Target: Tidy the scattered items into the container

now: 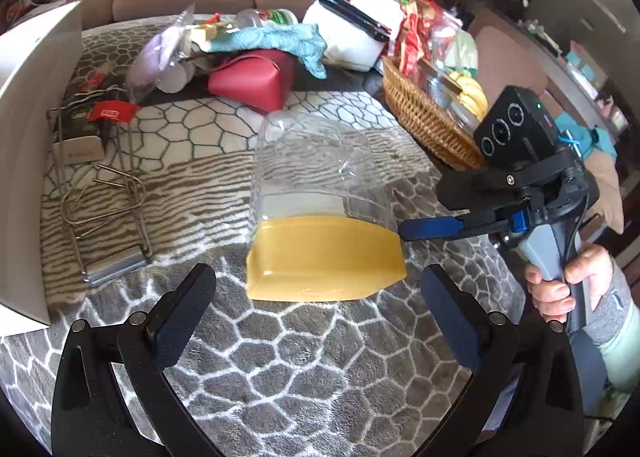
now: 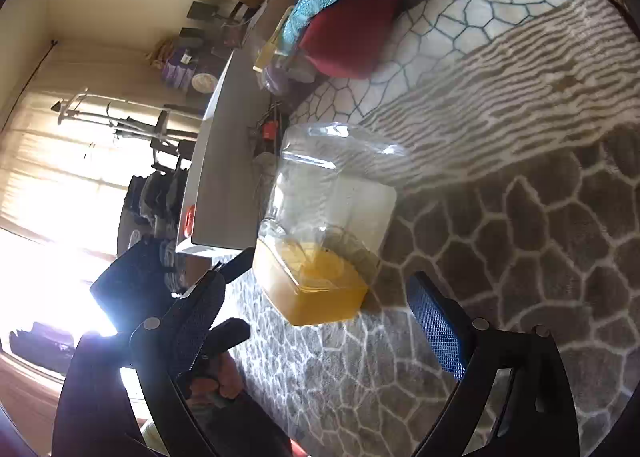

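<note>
A clear plastic jar (image 1: 316,169) with a yellow lid (image 1: 324,257) lies on its side on the patterned blanket, lid end toward me. My left gripper (image 1: 318,277) is open just short of the lid, one finger to each side and nothing held. My right gripper (image 1: 432,213), held by a hand, comes in from the right, and its blue finger (image 1: 428,228) reaches the lid's right edge. In the right wrist view the same jar (image 2: 332,193) and lid (image 2: 316,293) lie just beyond the open right gripper (image 2: 316,297).
A wicker basket (image 1: 420,117) filled with packets and jars stands at the back right. A white box wall (image 1: 36,129) rises on the left. A red pouch (image 1: 256,81), teal cloth (image 1: 280,39), metal wire pieces (image 1: 108,217) and a red tag (image 1: 112,112) lie on the blanket.
</note>
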The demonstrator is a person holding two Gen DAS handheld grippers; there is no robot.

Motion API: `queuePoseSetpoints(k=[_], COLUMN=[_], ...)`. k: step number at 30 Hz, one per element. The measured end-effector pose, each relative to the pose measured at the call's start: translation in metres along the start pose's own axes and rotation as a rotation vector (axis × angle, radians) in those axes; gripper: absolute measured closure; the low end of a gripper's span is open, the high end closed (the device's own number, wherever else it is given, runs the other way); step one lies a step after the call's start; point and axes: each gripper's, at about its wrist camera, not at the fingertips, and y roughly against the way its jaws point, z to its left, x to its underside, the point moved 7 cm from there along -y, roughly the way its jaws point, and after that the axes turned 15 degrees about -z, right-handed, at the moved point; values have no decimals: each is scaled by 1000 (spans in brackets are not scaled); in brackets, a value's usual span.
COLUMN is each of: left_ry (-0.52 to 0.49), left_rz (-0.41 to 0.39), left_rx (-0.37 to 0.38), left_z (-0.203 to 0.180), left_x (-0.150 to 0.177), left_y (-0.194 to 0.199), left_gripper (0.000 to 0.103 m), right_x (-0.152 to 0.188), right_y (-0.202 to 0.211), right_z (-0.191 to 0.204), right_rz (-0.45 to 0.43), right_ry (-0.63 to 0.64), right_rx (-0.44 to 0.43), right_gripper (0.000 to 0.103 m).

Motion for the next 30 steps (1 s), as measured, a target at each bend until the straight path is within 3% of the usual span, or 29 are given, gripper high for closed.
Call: queuePoseSetpoints(k=[4, 6, 8, 14, 17, 20, 23, 27, 30], left_ry=[-72, -81, -91, -61, -20, -18, -22, -23, 0], left_rz=[50, 39, 15, -45, -88, -129, -117, -73, -85], left_rx=[38, 62, 68, 123, 129, 114, 72, 16, 31], left_z=[-28, -39, -45, -53, -53, -51, -41, -19, -10], left_x=[10, 8, 1, -40, -69, -95, -112, -121, -122], left_y=[-11, -5, 4, 24, 25, 25, 13, -13, -15], left_gripper=[1, 1, 1, 1, 1, 1, 1, 1, 1], right_x=[8, 9, 6, -16, -32, -48, -64, -87, -99], right_y=[-18, -20, -17, 14, 22, 24, 20, 5, -13], right_z=[13, 20, 27, 59, 68, 75, 81, 77, 68], right_rz=[45, 40, 24, -88, -148, -198, -230, -259, -266], right_ry=[-10, 15, 51, 33, 15, -12, -37, -64, -88], right_rx=[-30, -7, 10, -144, -179, -207, -231, -231, -220], right_gripper=[8, 0, 0, 0, 0, 0, 0, 0, 0])
